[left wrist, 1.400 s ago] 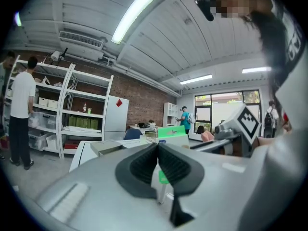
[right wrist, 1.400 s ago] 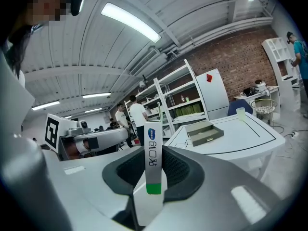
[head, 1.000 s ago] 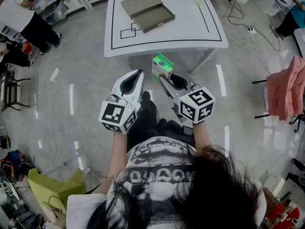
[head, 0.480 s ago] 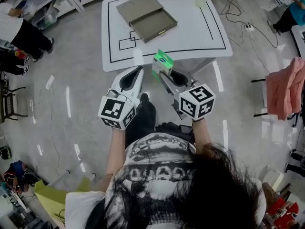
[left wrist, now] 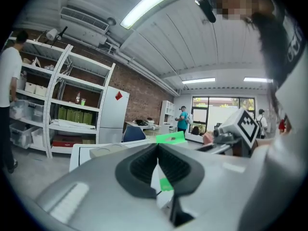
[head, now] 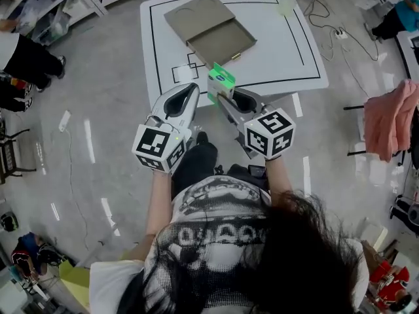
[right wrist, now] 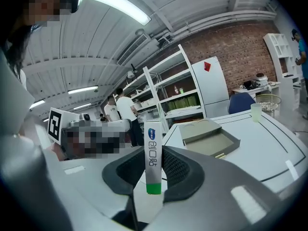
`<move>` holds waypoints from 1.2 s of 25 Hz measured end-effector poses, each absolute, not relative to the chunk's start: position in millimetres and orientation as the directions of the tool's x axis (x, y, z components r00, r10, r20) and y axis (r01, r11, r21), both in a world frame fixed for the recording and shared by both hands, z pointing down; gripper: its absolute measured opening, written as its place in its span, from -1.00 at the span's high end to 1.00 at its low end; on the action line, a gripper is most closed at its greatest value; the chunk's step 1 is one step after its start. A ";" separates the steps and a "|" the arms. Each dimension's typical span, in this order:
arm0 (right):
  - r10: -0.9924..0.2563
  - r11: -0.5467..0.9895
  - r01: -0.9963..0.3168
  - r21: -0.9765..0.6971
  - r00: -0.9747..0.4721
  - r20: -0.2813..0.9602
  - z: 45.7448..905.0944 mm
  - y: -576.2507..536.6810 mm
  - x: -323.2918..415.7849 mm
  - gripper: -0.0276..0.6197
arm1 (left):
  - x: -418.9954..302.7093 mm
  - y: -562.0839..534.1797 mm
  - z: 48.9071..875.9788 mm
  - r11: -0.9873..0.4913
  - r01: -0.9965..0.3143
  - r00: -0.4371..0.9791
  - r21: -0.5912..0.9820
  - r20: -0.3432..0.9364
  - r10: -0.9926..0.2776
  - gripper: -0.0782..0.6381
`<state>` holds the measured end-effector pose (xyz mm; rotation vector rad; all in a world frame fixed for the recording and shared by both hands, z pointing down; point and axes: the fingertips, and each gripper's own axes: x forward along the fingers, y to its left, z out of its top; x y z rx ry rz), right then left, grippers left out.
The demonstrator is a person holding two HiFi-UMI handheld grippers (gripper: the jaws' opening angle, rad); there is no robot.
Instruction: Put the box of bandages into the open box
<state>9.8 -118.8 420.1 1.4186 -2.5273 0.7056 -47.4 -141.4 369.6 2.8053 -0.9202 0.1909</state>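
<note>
Closest to the camera, the left hand-held gripper (head: 192,89) is clenched on nothing, its pads pressed together at the tips. Just beside it, the right hand-held gripper (right wrist: 154,150) is grasping the box of bandages (head: 221,80), pads squeezing its two flat sides. The box is white with a green end and stands upright, sticking up out of the jaws and off any surface. In the head view it sits right over the near edge of the counter (head: 281,51), roughly mid-edge. Further in, the open box (head: 213,34) lies around the middle of the counter, reaching towards the far edge. It's a flat grey thing whose tray is slid out towards the near edge. A pale cup (head: 283,5) stands at the far right corner.
</note>
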 end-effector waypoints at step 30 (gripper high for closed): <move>-0.756 0.366 -0.885 -0.289 -0.464 0.462 441.1 -216.9 1.6 0.62 | -80.9 -229.3 381.4 -0.821 -0.545 0.836 0.170 0.182 -0.518 0.78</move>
